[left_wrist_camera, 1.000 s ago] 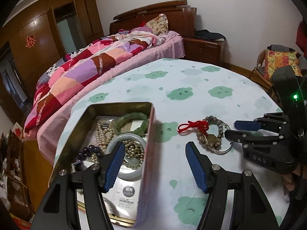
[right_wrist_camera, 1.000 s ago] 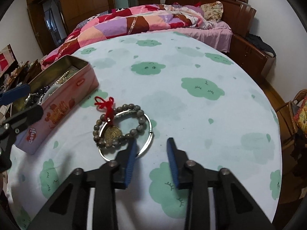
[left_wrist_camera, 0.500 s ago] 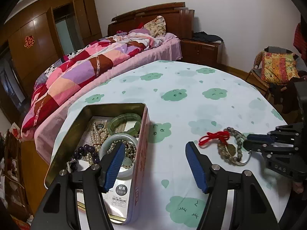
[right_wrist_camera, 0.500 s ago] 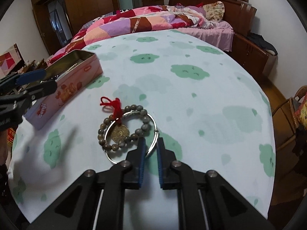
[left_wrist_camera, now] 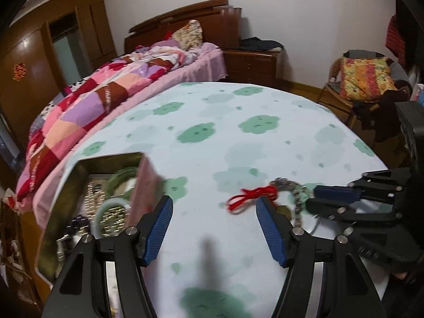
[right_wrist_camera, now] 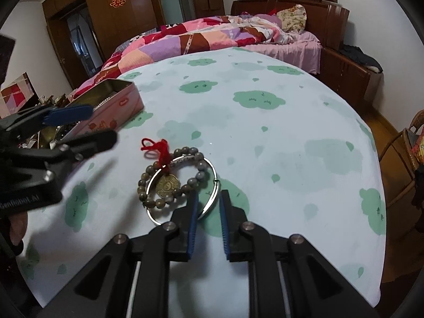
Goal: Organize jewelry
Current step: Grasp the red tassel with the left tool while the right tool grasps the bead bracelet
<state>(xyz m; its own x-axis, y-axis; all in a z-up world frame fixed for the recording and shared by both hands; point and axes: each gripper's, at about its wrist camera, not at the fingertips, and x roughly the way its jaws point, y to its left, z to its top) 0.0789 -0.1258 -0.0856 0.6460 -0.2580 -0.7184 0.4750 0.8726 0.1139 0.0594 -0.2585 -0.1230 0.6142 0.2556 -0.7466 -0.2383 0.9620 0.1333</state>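
Observation:
A silver bangle (right_wrist_camera: 212,201) lies on the round table with a grey bead bracelet (right_wrist_camera: 169,177) inside it, carrying a brass coin charm and a red cord (right_wrist_camera: 156,149). My right gripper (right_wrist_camera: 208,198) is shut on the near rim of the bangle. In the left wrist view the bracelet bunch (left_wrist_camera: 288,193) sits by the right gripper (left_wrist_camera: 315,198). My left gripper (left_wrist_camera: 213,206) is open and empty, between the pink tin (left_wrist_camera: 144,182) and the bracelets. The tin (right_wrist_camera: 116,106) holds jade bangles and pearl strands.
The table has a white cloth with green clouds (right_wrist_camera: 259,100). A bed with a patchwork quilt (right_wrist_camera: 201,37) lies beyond it. A wicker chair (left_wrist_camera: 363,79) with a bright cushion stands at the right. A wooden nightstand (left_wrist_camera: 254,61) is behind.
My right gripper has closed on the bangle rim and stays there. My left gripper has moved right, away from above the tin, towards the bracelets.

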